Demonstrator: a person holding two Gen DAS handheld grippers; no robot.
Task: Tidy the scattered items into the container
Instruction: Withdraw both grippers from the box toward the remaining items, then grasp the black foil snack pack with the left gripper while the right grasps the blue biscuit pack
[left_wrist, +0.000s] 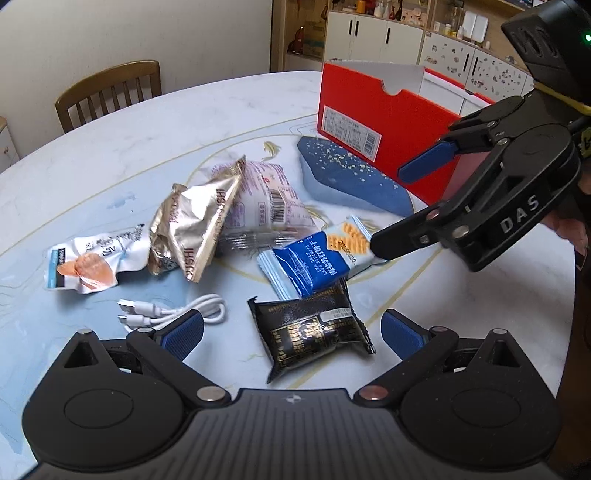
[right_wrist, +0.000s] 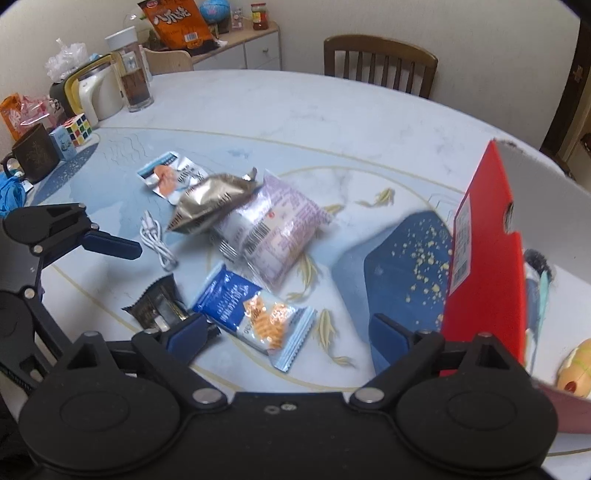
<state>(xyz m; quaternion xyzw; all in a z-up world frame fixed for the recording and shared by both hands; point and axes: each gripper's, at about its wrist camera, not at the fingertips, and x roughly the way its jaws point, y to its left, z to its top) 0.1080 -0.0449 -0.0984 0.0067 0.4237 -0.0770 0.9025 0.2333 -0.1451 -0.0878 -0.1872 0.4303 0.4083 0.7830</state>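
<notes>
The red container is seen upright at the far right of the bench; its inside is mostly hidden, though a rounded pale item shows cut off within it. Scattered snack packets lie near it: blue biscuit packet, black packet, silver bag, purple-printed pack, white cable. Print is blurred. The left hand-held gripper is spread wide around the black packet, untouched. The right hand-held gripper is likewise wide, nothing gripped.
</notes>
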